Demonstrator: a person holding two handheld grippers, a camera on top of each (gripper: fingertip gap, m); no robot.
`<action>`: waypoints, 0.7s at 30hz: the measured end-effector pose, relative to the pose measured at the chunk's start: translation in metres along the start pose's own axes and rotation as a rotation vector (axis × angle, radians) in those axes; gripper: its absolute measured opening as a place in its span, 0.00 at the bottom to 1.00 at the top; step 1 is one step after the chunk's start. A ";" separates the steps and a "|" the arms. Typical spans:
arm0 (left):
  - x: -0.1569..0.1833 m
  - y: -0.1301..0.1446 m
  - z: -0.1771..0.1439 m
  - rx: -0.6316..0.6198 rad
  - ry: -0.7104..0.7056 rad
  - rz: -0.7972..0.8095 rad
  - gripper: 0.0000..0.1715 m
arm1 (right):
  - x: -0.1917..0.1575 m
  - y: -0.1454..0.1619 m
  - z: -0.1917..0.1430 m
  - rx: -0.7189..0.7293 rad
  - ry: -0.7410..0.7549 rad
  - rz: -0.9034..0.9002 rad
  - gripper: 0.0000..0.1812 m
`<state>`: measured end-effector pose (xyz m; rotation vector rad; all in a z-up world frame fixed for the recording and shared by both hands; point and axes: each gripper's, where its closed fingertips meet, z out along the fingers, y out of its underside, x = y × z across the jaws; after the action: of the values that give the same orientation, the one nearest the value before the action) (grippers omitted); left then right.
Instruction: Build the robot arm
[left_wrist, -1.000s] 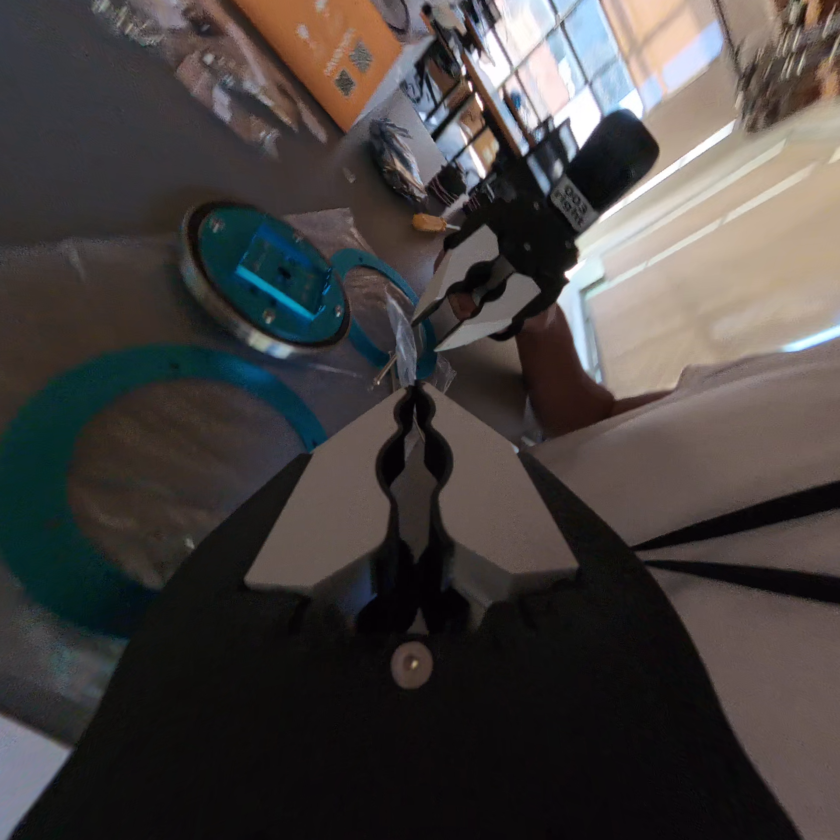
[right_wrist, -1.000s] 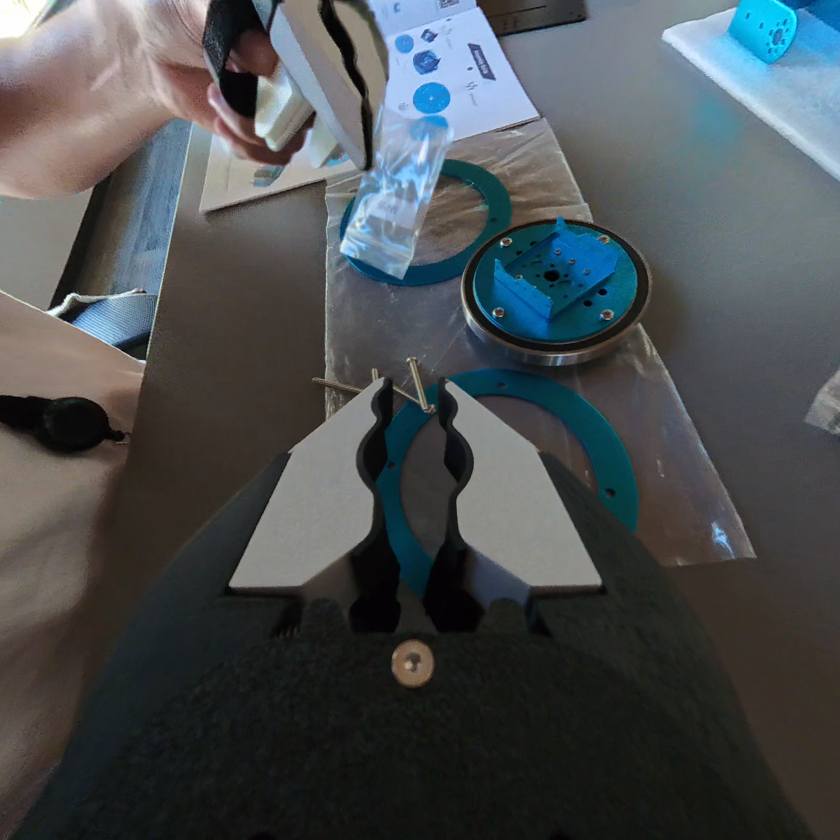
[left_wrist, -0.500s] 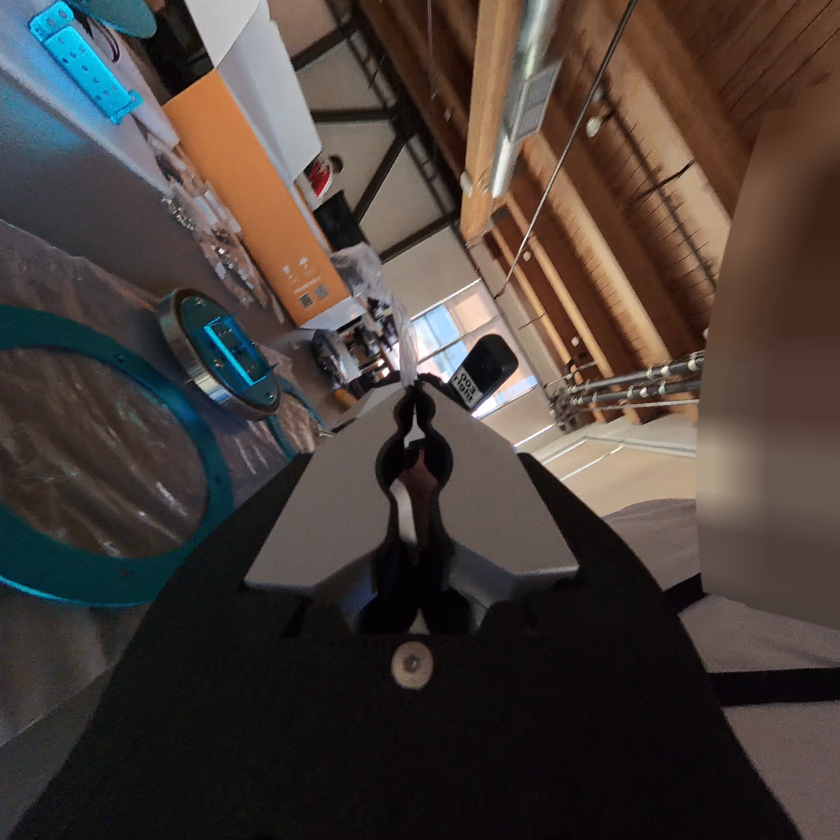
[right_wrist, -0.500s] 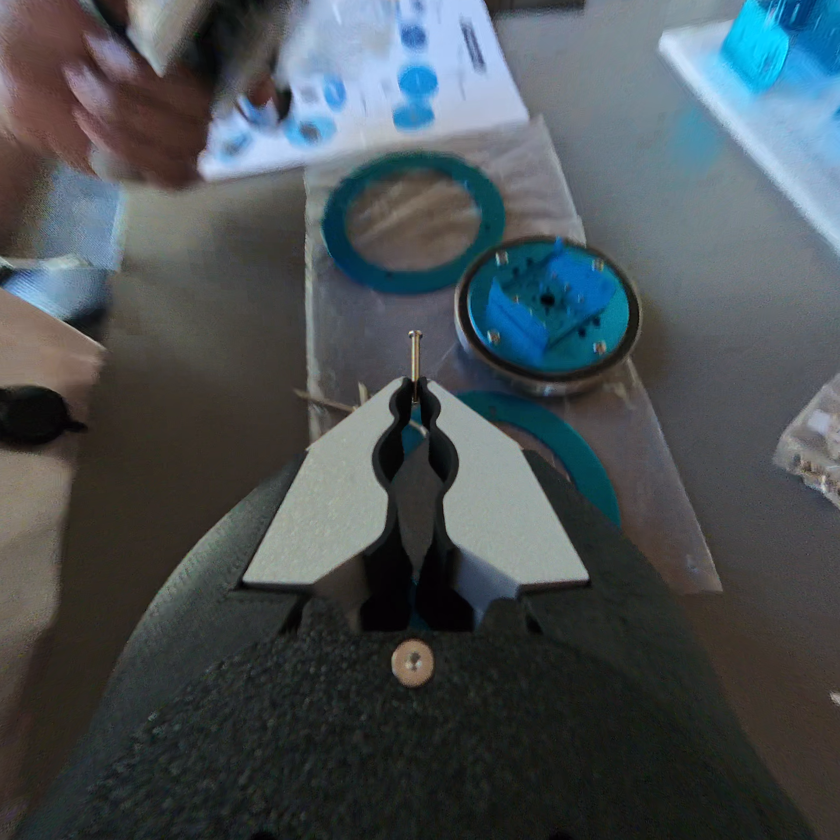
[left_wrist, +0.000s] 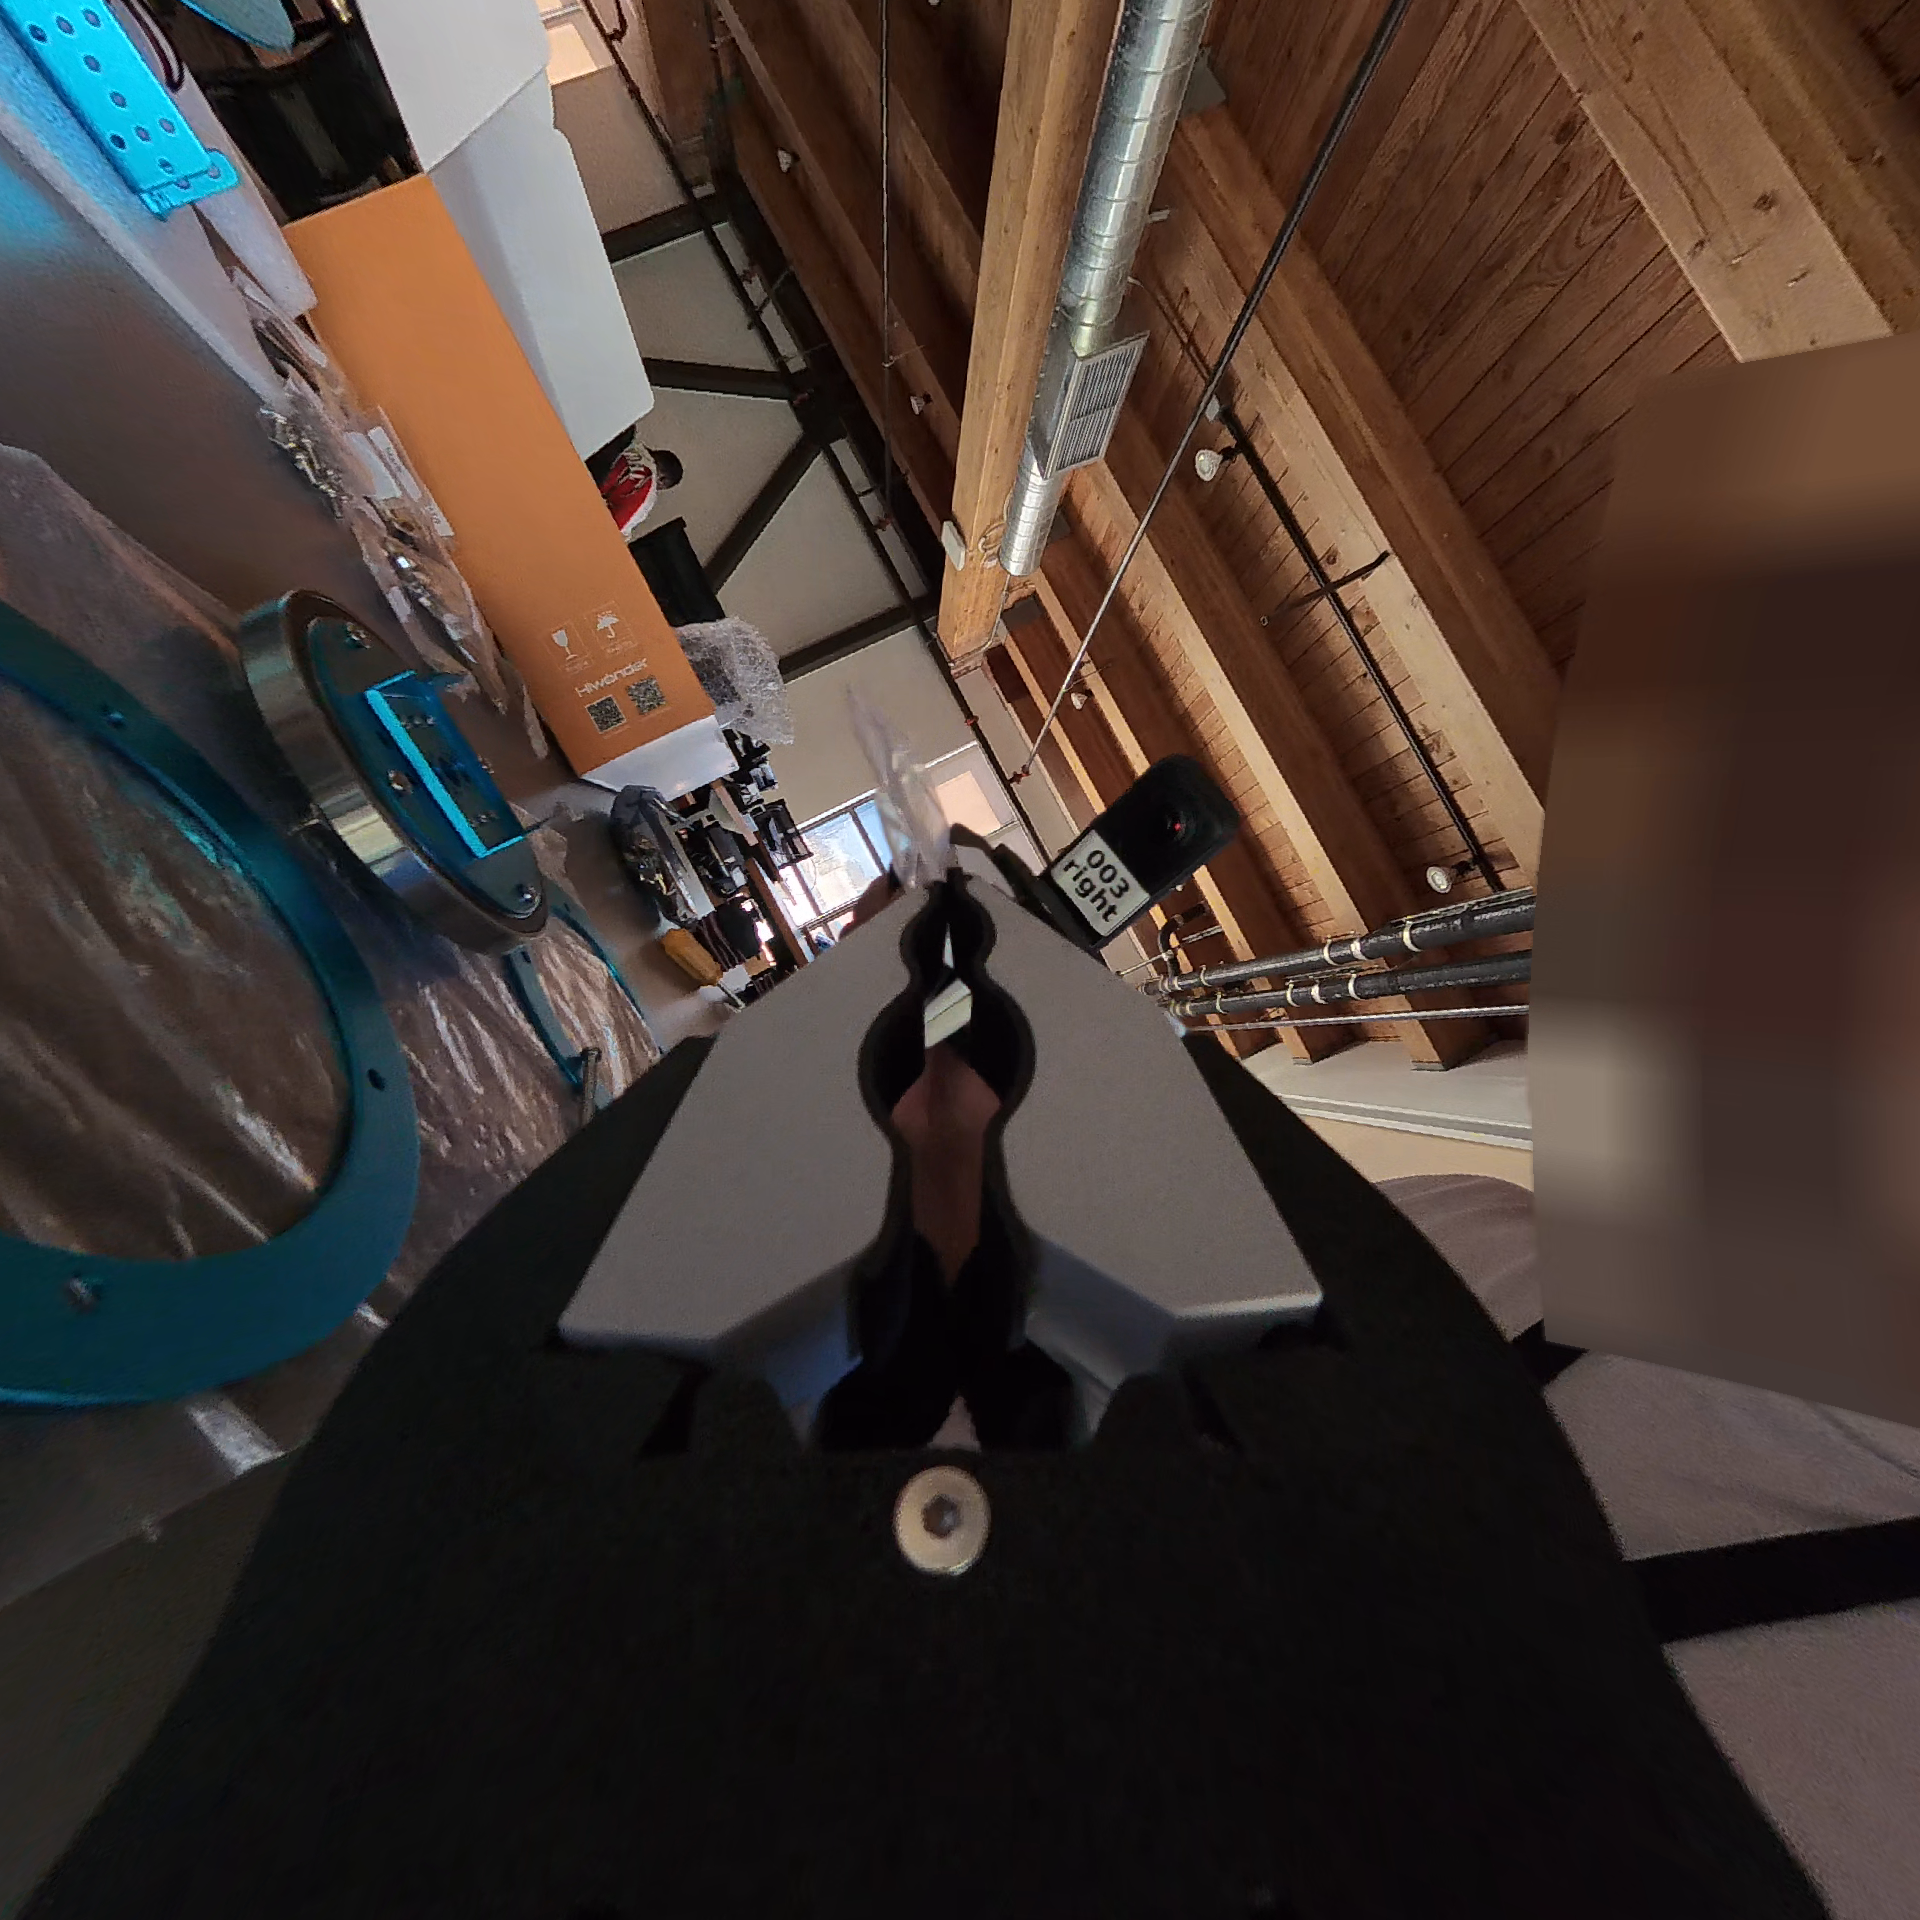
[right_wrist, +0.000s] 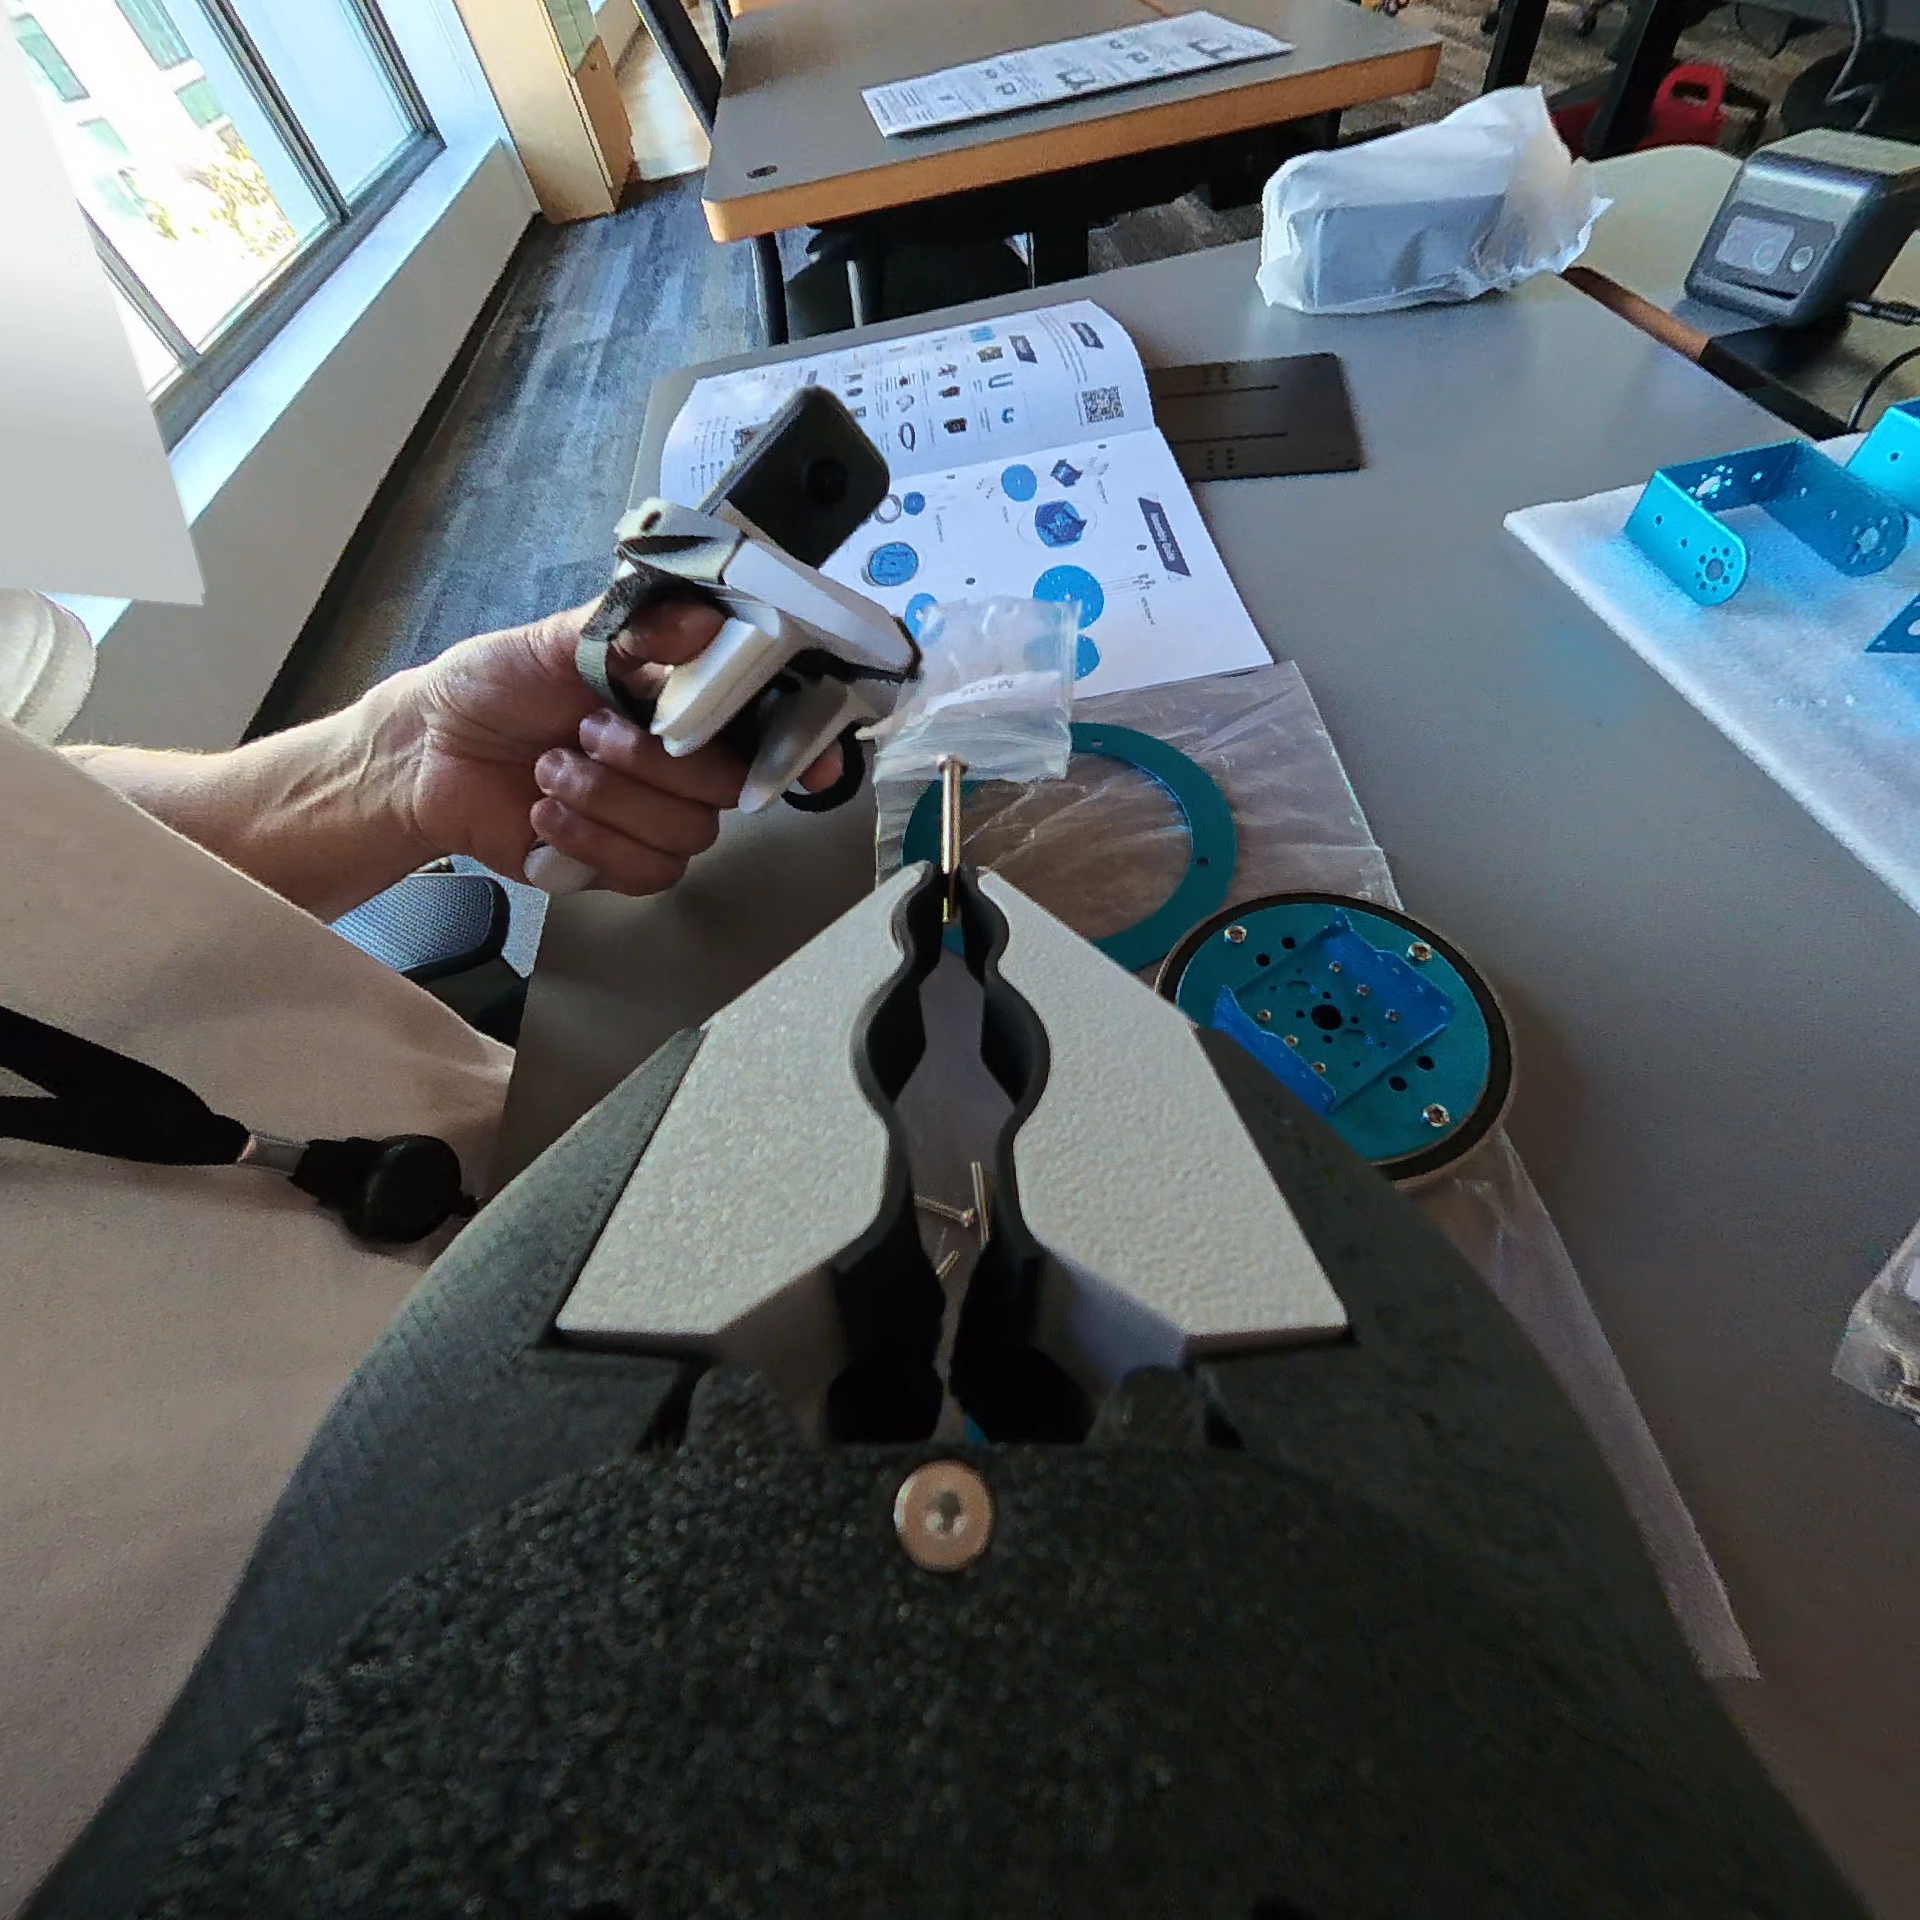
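My right gripper (right_wrist: 951, 883) is shut on a thin metal screw (right_wrist: 948, 816) that sticks up out of its tips, above the table. My left gripper (right_wrist: 902, 665), held by a hand (right_wrist: 540, 748), is shut on the corner of a small clear plastic bag (right_wrist: 992, 686). The bag hangs just above the screw's head. In the left wrist view my left gripper (left_wrist: 948, 885) pinches the bag (left_wrist: 894, 779), and the right gripper's camera (left_wrist: 1158, 842) shows just behind it. Loose screws (right_wrist: 966, 1210) lie on the plastic sheet below.
On a clear plastic sheet (right_wrist: 1309, 748) lie a teal ring (right_wrist: 1205, 831) and a round blue turntable (right_wrist: 1330, 1039). An open booklet (right_wrist: 1039, 468), a black plate (right_wrist: 1257, 416), blue brackets (right_wrist: 1766, 520) on white foam and a hardware bag (right_wrist: 1891, 1330) are around. An orange box (left_wrist: 488, 468) stands beyond. About 7 cm separates my left fingertips from my right.
My right gripper closed on a screw and lifted it off the sheet. My left gripper, still holding the bag, swung round and came down in front of the screw's head.
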<state>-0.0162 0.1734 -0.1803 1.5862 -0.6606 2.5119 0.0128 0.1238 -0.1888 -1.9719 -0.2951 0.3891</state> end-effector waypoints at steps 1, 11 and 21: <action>0.001 0.000 0.001 -0.004 0.007 -0.011 0.00 | 0.001 0.002 0.000 -0.013 0.007 -0.002 0.01; -0.003 0.006 0.004 -0.033 -0.020 0.014 0.00 | 0.006 0.000 -0.009 -0.018 0.034 -0.011 0.01; -0.005 0.014 0.007 -0.077 -0.069 0.080 0.00 | 0.002 0.014 0.002 -0.112 0.010 -0.016 0.01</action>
<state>-0.0119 0.1585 -0.1864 1.6578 -0.8349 2.4634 0.0140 0.1198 -0.2025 -2.0794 -0.3318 0.3591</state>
